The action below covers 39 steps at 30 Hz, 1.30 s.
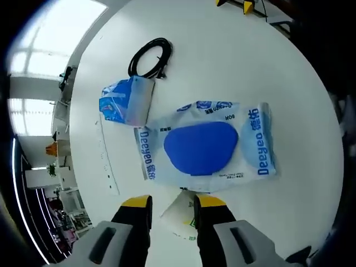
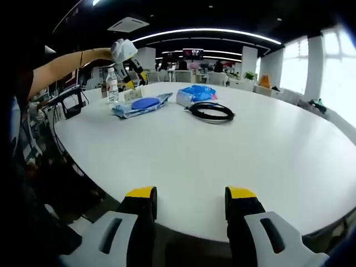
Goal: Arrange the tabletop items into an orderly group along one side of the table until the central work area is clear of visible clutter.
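In the left gripper view I look down on the white table (image 1: 267,83). A Deeyeo wet-wipes pack (image 1: 206,147) with a blue lid lies just ahead of my left gripper (image 1: 173,207). The jaws stand open, and a small white packet (image 1: 181,214) lies between them, touching the right jaw. Beyond lie a blue tissue pack (image 1: 125,100) and a coiled black cable (image 1: 150,55). My right gripper (image 2: 191,199) hangs open over the table's near edge with nothing in it. Far across the table sit the wipes pack (image 2: 142,104), tissue pack (image 2: 196,93), cable (image 2: 211,111) and a water bottle (image 2: 113,84).
A person's arm (image 2: 67,64) reaches over the table's left side with a gloved hand (image 2: 123,50) above the bottle. A broad bare stretch of table (image 2: 233,161) lies between my right gripper and the items. Office desks and chairs stand behind.
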Tool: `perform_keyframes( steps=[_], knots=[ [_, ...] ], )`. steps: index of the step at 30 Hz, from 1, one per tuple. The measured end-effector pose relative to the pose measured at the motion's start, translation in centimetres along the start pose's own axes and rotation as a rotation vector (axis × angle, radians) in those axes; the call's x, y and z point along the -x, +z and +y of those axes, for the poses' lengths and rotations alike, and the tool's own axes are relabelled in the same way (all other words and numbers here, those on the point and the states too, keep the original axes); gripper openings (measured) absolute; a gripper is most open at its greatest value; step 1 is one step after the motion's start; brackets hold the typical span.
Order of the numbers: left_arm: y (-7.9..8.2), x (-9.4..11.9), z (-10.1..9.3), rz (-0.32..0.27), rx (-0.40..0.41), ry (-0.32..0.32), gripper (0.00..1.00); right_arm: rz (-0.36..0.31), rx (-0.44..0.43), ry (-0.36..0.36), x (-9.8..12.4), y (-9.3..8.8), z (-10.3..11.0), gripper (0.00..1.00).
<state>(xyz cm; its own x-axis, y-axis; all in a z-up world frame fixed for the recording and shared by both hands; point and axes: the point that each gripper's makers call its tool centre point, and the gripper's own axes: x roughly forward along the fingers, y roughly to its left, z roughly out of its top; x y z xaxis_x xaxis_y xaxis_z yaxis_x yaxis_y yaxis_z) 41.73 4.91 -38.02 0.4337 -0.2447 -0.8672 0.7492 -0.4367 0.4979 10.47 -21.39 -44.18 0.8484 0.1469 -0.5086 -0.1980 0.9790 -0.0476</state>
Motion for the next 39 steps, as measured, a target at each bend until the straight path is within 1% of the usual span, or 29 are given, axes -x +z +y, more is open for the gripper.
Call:
perform_keyframes(
  steps=[4, 8, 9, 11, 14, 19, 21, 22, 25, 28, 31, 35, 39],
  knots=[
    [0.3, -0.3, -0.2, 0.012, -0.019, -0.028, 0.28, -0.002, -0.006, -0.004, 0.1, 0.0, -0.2, 0.47],
    [0.3, -0.3, -0.1, 0.028, -0.035, -0.041, 0.27, -0.003, 0.006, 0.006, -0.1, 0.3, 0.1, 0.47],
    [0.2, -0.3, -0.1, 0.032, -0.037, -0.055, 0.27, -0.003, 0.008, 0.008, -0.1, 0.3, 0.2, 0.47],
    [-0.1, -0.5, -0.3, 0.059, -0.054, -0.077, 0.25, -0.001, 0.008, 0.018, -0.4, 0.3, 0.5, 0.47],
    [-0.6, -0.7, -0.1, 0.095, -0.072, -0.094, 0.25, 0.007, 0.017, 0.025, -0.7, 0.1, 0.8, 0.47],
    [-0.5, -1.1, 0.4, 0.117, -0.079, -0.123, 0.23, 0.004, 0.008, 0.038, -0.9, 0.1, 1.1, 0.47],
    [-0.4, -1.5, 0.0, 0.134, -0.076, -0.155, 0.23, 0.002, 0.001, 0.043, -0.9, 0.1, 1.1, 0.48],
    [-0.5, -1.6, -0.5, 0.148, -0.085, -0.182, 0.22, 0.001, -0.003, 0.042, -1.0, 0.0, 1.1, 0.48],
    [-0.8, -1.8, -0.8, 0.189, -0.123, -0.204, 0.21, -0.008, -0.014, 0.04, -1.0, 0.1, 0.9, 0.48],
    [-0.8, -1.9, -0.7, 0.202, -0.135, -0.207, 0.2, -0.005, -0.012, 0.038, -1.0, 0.1, 0.8, 0.48],
    [-0.4, -1.8, -0.6, 0.186, -0.125, -0.207, 0.19, -0.01, -0.008, 0.045, -1.1, 0.3, 0.9, 0.49],
    [-0.6, -1.7, -0.6, 0.213, -0.143, -0.22, 0.19, -0.021, 0.0, 0.06, -1.0, 0.6, 1.4, 0.49],
    [-1.3, -1.7, -0.9, 0.267, -0.174, -0.25, 0.18, -0.019, 0.001, 0.06, -1.0, 0.5, 1.4, 0.49]
  ],
)
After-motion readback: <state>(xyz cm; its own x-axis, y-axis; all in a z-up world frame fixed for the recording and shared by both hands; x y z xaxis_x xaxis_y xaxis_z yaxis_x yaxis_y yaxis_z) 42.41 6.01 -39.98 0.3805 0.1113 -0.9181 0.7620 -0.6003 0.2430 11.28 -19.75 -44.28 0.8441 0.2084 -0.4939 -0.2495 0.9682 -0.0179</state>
